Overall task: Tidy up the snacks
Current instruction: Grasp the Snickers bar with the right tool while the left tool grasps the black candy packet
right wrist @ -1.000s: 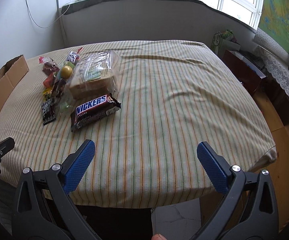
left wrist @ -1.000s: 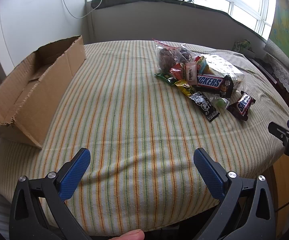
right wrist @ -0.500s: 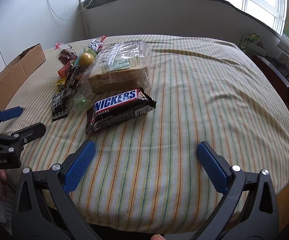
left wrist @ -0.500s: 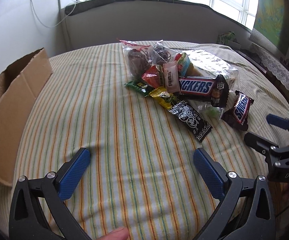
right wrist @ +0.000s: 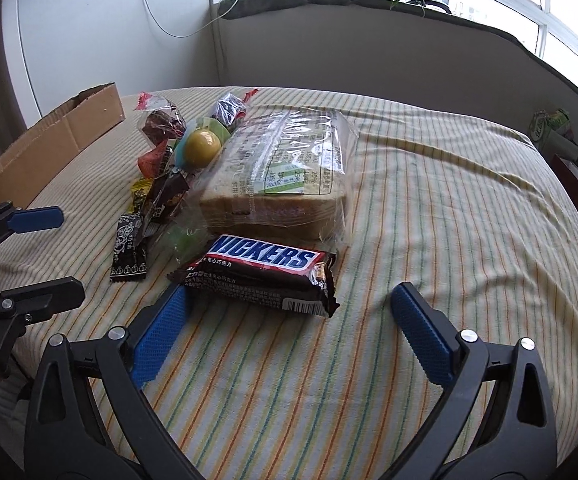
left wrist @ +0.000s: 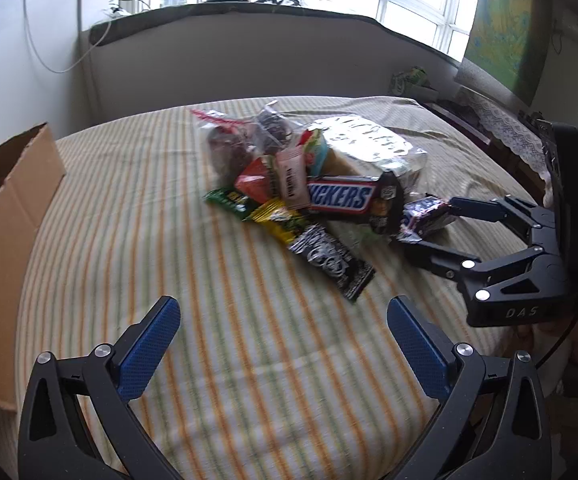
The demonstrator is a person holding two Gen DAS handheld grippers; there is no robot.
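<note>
Right gripper (right wrist: 285,328): fingers apart, straddling chocolate bar (right wrist: 261,270) at near edge of snack pile (left wrist: 309,184). Left gripper (left wrist: 285,344): fingers apart, empty. Risk: slick wrapper slipping, bar crushed; cardboard box (left wrist: 5,240) well apart.

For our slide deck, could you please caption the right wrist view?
Open right tongs straddle a Snickers bar lying before bagged bread on striped cloth.

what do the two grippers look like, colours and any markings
Both are black scissor-style frames with silver rivets and two fingers carrying textured blue pads. The left gripper shows this from its own camera; the right gripper looks the same. Seen from the left wrist, the right gripper's body bears pale "DAS" lettering, a thin dark cable hangs beneath it, and a small green light glows on the black housing behind.
</note>
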